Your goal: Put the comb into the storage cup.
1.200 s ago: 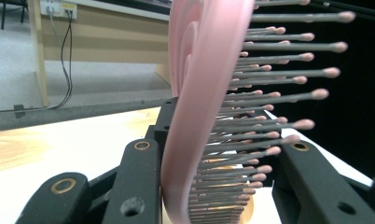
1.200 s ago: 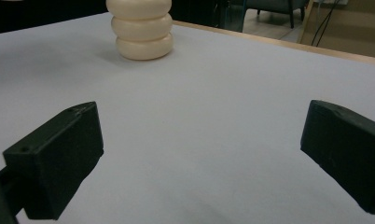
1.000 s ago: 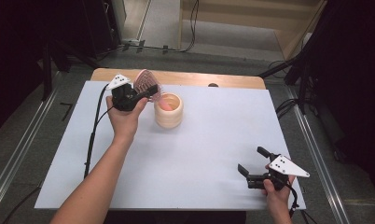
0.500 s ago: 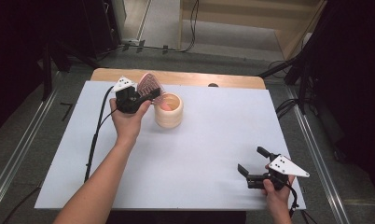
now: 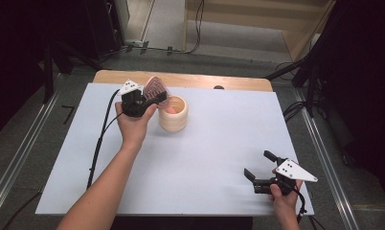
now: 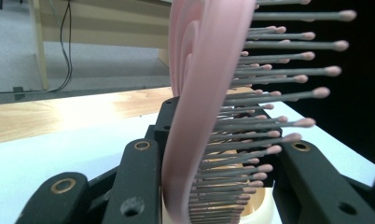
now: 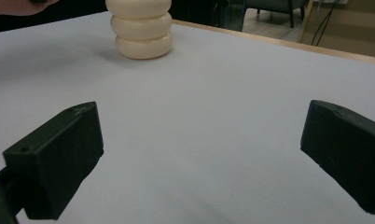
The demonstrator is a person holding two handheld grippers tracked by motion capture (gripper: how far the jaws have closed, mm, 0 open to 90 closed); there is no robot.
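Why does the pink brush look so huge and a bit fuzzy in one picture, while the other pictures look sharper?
In the left gripper view the pink brush sits right against the lens, so it looms large and its near edge goes soft. The high view is evenly lit, with little shadow on the table. In the right gripper view the cream holder is fairly sharp, the near jaws slightly blurred.

**Black grippers, bare forearms**

Both arms are bare to the frame edge, with no sleeve showing. The left gripper point(image 5: 154, 99) is black, with a white three-cornered plate on top and a black cable trailing along the near left. Brass-ringed holes mark its jaws. The right gripper point(image 5: 257, 165) is black too; its pale plate carries what look like three dark dots.
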